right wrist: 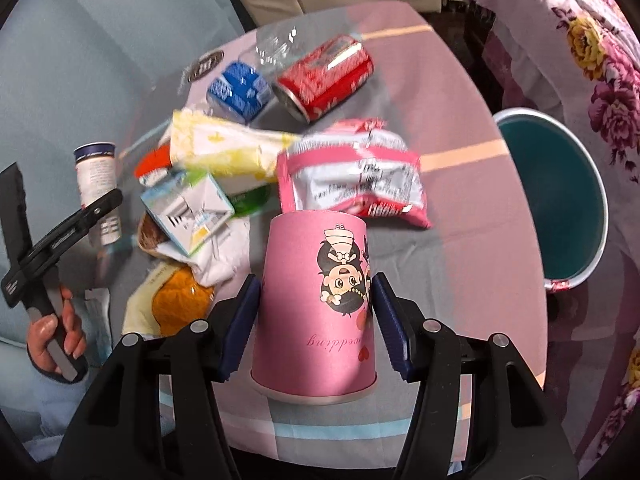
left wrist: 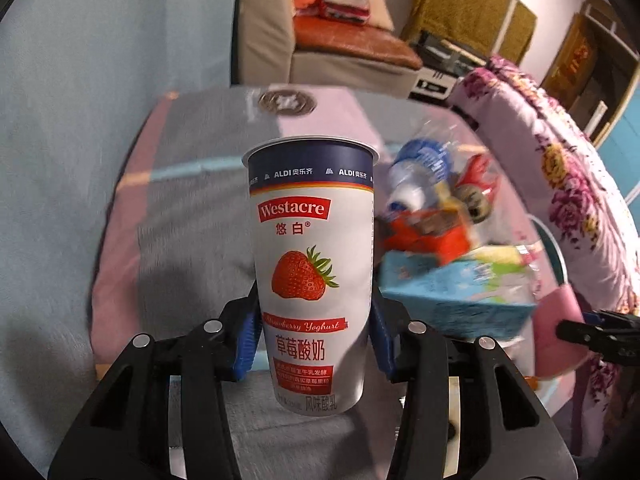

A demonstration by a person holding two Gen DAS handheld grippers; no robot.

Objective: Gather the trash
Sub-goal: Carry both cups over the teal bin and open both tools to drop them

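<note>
Left wrist view: the left gripper (left wrist: 314, 336) is clamped on a strawberry yoghurt cup (left wrist: 312, 272), its blue pads (left wrist: 246, 340) pressing the cup's lower sides. The cup stands upright between the fingers, rim away from the camera, lifted clear of the striped tablecloth (left wrist: 180, 220). Beyond the gripper and to its right lies a blurred heap of trash – a light blue carton (left wrist: 452, 296) nearest, red and blue packaging behind it.

Right wrist view: the right gripper (right wrist: 316, 320) is closed on a pink paper cup (right wrist: 316, 292) held upside down, open rim toward the camera, the pads squeezing its sides. Just ahead of the fingertips lies a pink-and-white snack wrapper (right wrist: 352, 180); farther on, a red soda can (right wrist: 324, 76) lies on its side beside a blue package (right wrist: 238, 90). Ahead and to the left sit a yellow packet (right wrist: 224, 148) and a small white carton (right wrist: 188, 208). To the gripper's right, past the table edge, stands a teal bin (right wrist: 560, 184). Far left, a hand (right wrist: 56, 336) grips the other tool's handle – the yoghurt cup (right wrist: 98, 188) shows there.
</note>
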